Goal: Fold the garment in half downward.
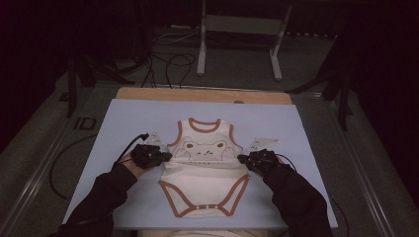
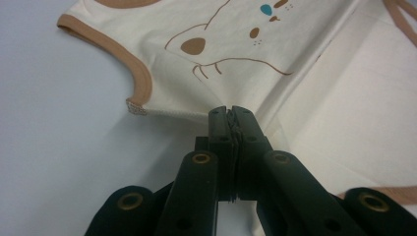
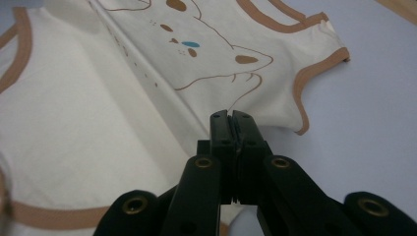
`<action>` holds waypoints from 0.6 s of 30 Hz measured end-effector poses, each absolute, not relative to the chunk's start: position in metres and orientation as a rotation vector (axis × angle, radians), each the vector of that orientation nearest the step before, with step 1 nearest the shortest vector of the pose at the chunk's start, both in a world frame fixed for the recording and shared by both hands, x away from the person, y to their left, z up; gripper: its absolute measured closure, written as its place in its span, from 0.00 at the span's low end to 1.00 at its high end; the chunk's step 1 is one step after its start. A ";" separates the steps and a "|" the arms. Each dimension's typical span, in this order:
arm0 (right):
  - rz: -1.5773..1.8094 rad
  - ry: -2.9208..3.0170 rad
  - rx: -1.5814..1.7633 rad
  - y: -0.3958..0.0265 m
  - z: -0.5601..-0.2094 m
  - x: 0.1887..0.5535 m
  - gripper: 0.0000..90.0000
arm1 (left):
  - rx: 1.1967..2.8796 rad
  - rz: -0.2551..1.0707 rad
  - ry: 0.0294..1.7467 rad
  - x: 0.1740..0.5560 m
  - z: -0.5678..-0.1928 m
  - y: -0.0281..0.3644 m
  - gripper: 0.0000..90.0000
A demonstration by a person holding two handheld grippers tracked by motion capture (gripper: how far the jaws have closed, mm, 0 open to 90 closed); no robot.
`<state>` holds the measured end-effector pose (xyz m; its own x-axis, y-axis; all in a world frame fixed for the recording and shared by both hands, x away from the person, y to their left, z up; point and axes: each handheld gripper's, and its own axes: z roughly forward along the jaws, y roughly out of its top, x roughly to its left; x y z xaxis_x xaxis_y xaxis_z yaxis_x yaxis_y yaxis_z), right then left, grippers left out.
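Left gripper [image 2: 231,112] pinching bodysuit [image 1: 205,168] side | right gripper [image 3: 231,117] likewise | pinched fabric hidden

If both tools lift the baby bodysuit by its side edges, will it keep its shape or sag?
Probably sag: the bodysuit is thin cloth that already creases across the middle. It looks light, so lifting should be easy. The left tool and right tool, jaws shut at the side seams, would likely leave the middle and snap end drooping. On the smooth sheet it may slide or bunch if pushed.

Bodysuit [image 2: 305,113] side seams hidden between both tongs' shut jaws
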<state>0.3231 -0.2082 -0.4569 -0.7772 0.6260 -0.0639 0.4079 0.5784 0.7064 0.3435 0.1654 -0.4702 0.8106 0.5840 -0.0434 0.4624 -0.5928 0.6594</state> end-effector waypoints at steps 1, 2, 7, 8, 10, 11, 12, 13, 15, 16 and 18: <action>1.007 2.506 0.846 -0.208 -0.457 0.323 0.99 | 2.309 0.231 0.766 0.343 -0.470 0.165 0.98; 1.007 2.508 0.841 -0.208 -0.457 0.319 0.99 | 2.314 0.228 0.755 0.339 -0.469 0.166 0.98; 1.007 2.511 0.828 -0.208 -0.456 0.310 0.99 | 2.314 0.219 0.694 0.329 -0.467 0.167 0.98; 1.010 2.509 0.827 -0.208 -0.455 0.308 0.99 | 2.314 0.214 0.692 0.327 -0.466 0.168 0.98; 1.031 2.506 0.811 -0.209 -0.454 0.300 0.99 | 2.310 0.207 0.688 0.322 -0.465 0.170 0.98; 1.031 2.506 0.811 -0.209 -0.454 0.300 0.99 | 2.310 0.207 0.688 0.322 -0.465 0.170 0.98; 1.038 2.511 0.812 -0.209 -0.454 0.296 0.99 | 2.316 0.202 0.681 0.318 -0.465 0.170 0.98; 1.038 2.511 0.812 -0.209 -0.454 0.296 0.99 | 2.316 0.202 0.681 0.318 -0.465 0.170 0.98; 1.039 2.518 0.812 -0.210 -0.455 0.291 0.99 | 2.323 0.206 0.679 0.313 -0.465 0.169 0.98; 1.028 2.533 0.803 -0.210 -0.456 0.287 0.99 | 2.324 0.213 0.669 0.309 -0.464 0.169 0.98; 1.027 2.543 0.798 -0.211 -0.457 0.283 0.99 | 2.324 0.217 0.666 0.304 -0.464 0.168 0.98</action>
<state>0.2833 -0.2105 -0.4569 -0.8066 0.5887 -0.0536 0.3866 0.5938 0.7057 0.3038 0.1683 -0.4642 0.8537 0.5198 -0.0298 0.4028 -0.6231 0.6705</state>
